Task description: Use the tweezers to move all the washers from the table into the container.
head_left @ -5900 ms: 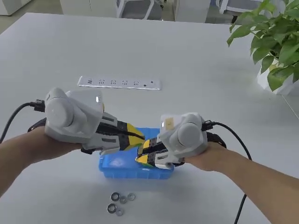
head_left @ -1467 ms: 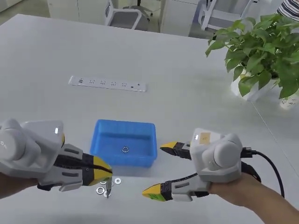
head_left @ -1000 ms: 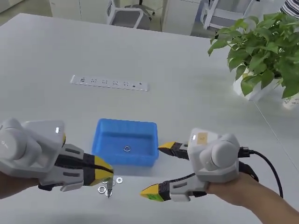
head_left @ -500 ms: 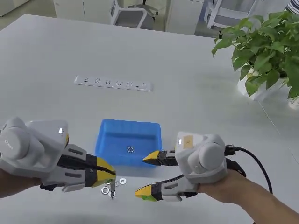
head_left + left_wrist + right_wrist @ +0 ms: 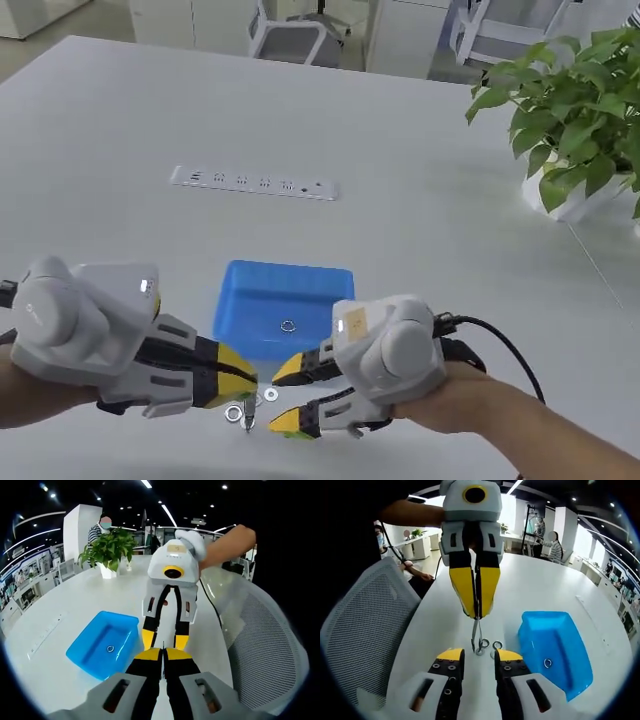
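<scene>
My left gripper (image 5: pixel 246 380) is shut on thin metal tweezers (image 5: pixel 248 416) that point down at the table. Their tips (image 5: pixel 476 639) rest among a few small washers (image 5: pixel 484 643) lying in front of the blue container (image 5: pixel 250 290). One washer (image 5: pixel 288 326) lies inside the container. My right gripper (image 5: pixel 288 396) faces the left one with its yellow jaws open, one on either side of the tweezers' tips, touching nothing. In the left gripper view the tweezers (image 5: pixel 163 649) show as a thin line between my shut jaws, with the container (image 5: pixel 90 640) to the left.
A white power strip (image 5: pixel 255 184) lies beyond the container. A potted plant (image 5: pixel 575 130) stands at the far right. A mesh office chair (image 5: pixel 365 625) sits by the table's near edge. People stand far off in the room.
My right gripper has moved left toward the tweezers' tips and the washers, and its jaws stand a little closer together. My left gripper still holds the tweezers over the washers.
</scene>
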Demonstrator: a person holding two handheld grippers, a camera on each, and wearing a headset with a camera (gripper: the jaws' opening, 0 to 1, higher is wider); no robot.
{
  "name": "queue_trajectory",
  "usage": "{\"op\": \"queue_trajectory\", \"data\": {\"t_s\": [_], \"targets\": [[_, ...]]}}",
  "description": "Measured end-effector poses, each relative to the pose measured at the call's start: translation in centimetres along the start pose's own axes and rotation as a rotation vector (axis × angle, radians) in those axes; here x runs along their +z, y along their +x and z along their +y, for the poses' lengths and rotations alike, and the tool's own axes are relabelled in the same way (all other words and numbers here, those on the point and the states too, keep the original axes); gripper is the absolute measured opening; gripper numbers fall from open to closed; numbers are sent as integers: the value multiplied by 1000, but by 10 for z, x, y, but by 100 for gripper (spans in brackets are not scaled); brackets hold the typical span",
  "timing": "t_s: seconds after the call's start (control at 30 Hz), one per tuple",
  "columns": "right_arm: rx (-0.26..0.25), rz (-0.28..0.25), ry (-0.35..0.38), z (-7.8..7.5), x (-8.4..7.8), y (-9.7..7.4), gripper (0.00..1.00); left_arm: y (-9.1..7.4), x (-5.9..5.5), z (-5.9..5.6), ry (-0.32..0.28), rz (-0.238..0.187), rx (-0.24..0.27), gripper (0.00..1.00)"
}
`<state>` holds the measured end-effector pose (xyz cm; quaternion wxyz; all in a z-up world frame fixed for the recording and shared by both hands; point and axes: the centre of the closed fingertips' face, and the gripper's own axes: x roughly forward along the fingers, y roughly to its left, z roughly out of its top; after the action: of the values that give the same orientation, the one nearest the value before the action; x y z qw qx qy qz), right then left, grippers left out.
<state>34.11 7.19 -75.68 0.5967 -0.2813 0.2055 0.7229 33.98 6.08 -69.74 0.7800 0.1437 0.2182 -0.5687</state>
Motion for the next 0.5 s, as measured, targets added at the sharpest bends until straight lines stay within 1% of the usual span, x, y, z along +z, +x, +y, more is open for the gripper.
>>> {"op": "queue_trajectory", "data": {"t_s": [0.07,0.1,0.2,0.27,0.5], "targets": [[14,-2,0,1,2,4,23,0,0,0,1,1,-1,5],[27,-2,14,2,2,6,22,0,-1,1,2,2,-2,5],[29,9,-1,2,1,11,19,0,-1,1,3,4,-3,5],[42,5,4,3,2,14,18,0,-2,1,1,3,-4,5],[67,24,-13,6,-1,23,12,0,-2,1,0,5,-7,5]]}}
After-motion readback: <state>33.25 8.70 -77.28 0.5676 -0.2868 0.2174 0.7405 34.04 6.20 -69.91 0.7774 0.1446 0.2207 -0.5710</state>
